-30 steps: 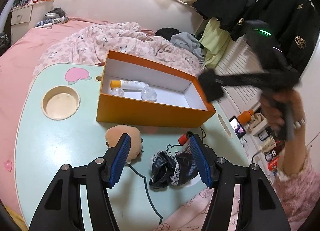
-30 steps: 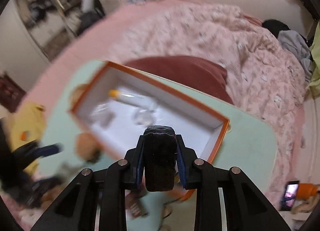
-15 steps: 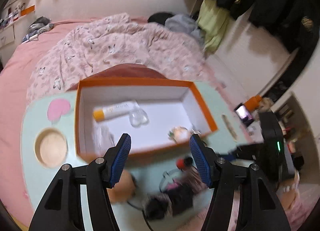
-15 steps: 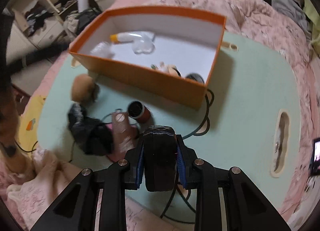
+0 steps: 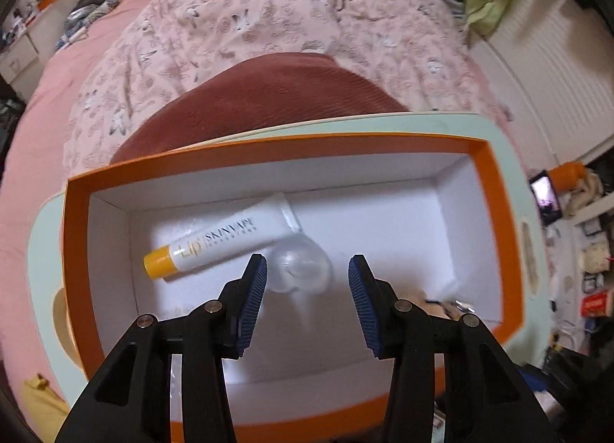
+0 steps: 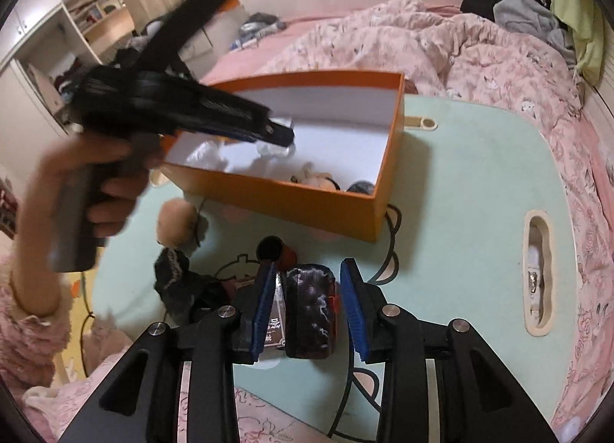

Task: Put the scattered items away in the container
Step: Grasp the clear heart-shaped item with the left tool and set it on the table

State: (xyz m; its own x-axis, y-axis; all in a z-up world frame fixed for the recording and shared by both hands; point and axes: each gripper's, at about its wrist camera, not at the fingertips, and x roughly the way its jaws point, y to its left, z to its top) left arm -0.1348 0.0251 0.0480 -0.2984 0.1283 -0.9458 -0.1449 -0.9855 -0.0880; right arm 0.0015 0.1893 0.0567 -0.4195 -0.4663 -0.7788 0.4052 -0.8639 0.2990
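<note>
The left hand-held gripper point(image 5: 305, 291) hangs over the orange box point(image 5: 268, 144), pointing steeply down into it. Its jaws have just been narrowing and stand apart with nothing between the pads. Below it on the white floor of the box lies a white tube with a yellow cap point(image 5: 218, 245), long axis running from the cap at lower left up to the crimped end at upper right. The print reads "Lip" and what looks like "SKINVAPE"; the smaller line beneath is too fine to read. A clear rounded blister point(image 5: 301, 268) touches the tube's lower side, just ahead of the fingertips.

The right hand-held gripper point(image 6: 309, 303) sits low over the mint-green worktop point(image 6: 460, 213), short of the box's near wall. Its jaws have just been widening, and a dark marbled case point(image 6: 311, 312) stands between the blue pads, with a visible gap on its right side, so the grip looks released. A packet point(image 6: 274, 322) with unreadable script lies by the left pad. From here the box lies ahead and slightly left; the right hand is the nearer one to the remaining clutter: red-and-black cylinder point(image 6: 278, 251), black lacy cloth point(image 6: 180, 278), tan pompom point(image 6: 176, 224).
</note>
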